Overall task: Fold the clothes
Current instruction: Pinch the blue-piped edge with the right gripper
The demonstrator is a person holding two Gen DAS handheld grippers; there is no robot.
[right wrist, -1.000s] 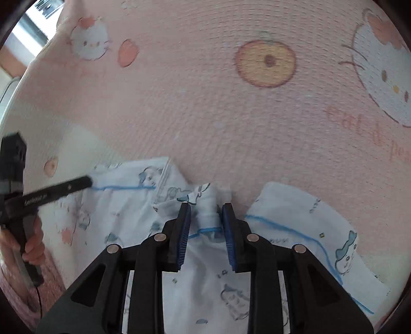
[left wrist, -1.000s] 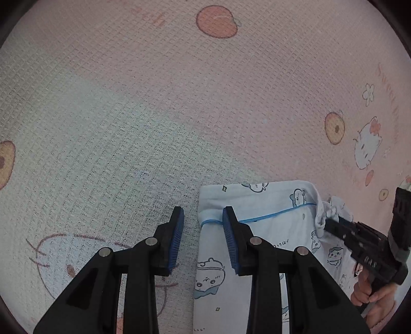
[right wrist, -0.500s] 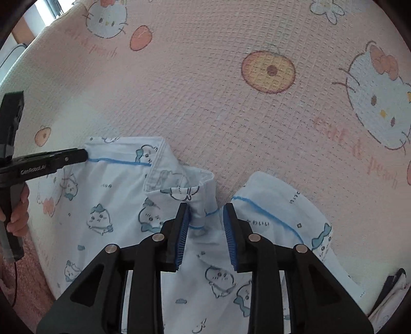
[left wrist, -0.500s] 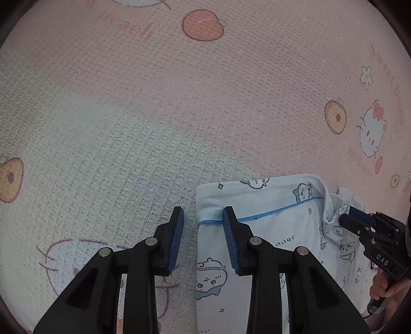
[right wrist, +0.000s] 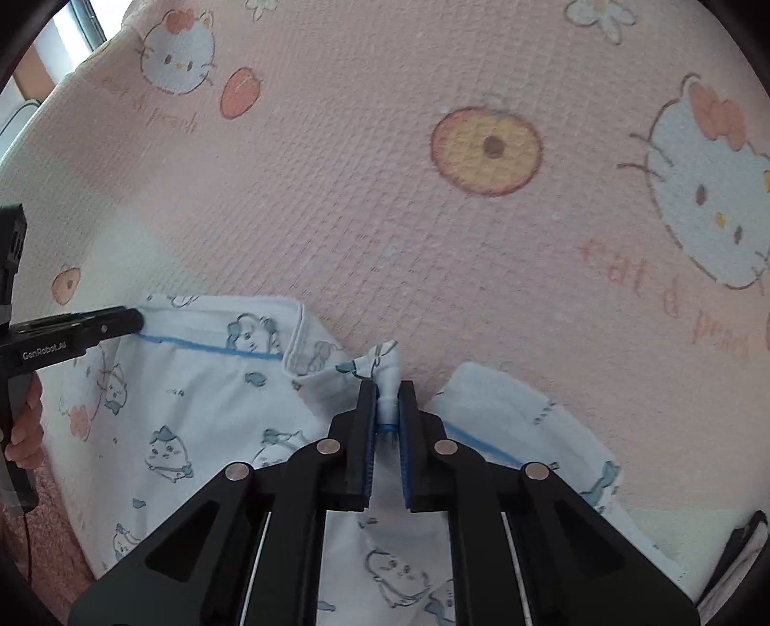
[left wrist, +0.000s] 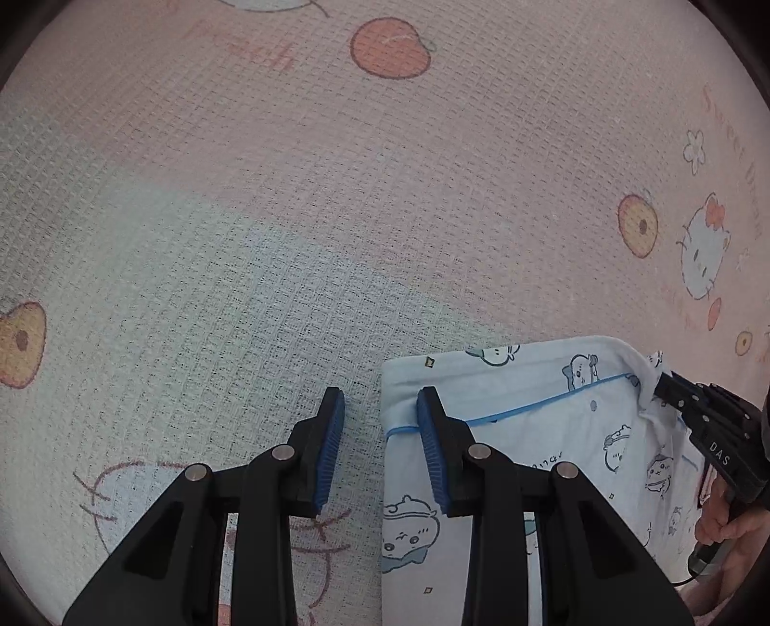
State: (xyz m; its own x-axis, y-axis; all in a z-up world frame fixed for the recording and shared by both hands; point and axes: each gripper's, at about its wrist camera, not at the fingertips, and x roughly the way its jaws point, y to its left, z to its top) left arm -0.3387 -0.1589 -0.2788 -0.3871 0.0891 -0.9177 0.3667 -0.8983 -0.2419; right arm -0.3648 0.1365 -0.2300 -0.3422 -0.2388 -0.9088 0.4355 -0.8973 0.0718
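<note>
Collar of pajama shirt (right wrist: 202, 414) pinched between right gripper (right wrist: 385, 414) fingers.

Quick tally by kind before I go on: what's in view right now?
Garments: 1, the pale blue printed pyjama top
Grippers: 2, left gripper, right gripper
Bedspreads: 1, the pink cartoon blanket
Total: 4

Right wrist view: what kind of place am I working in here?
Likely a bedroom at home: a pink waffle-weave blanket printed with cartoon cats and peaches covers the surface, a pale blue cartoon-print pyjama top lies on it, and a window shows top left.
</note>
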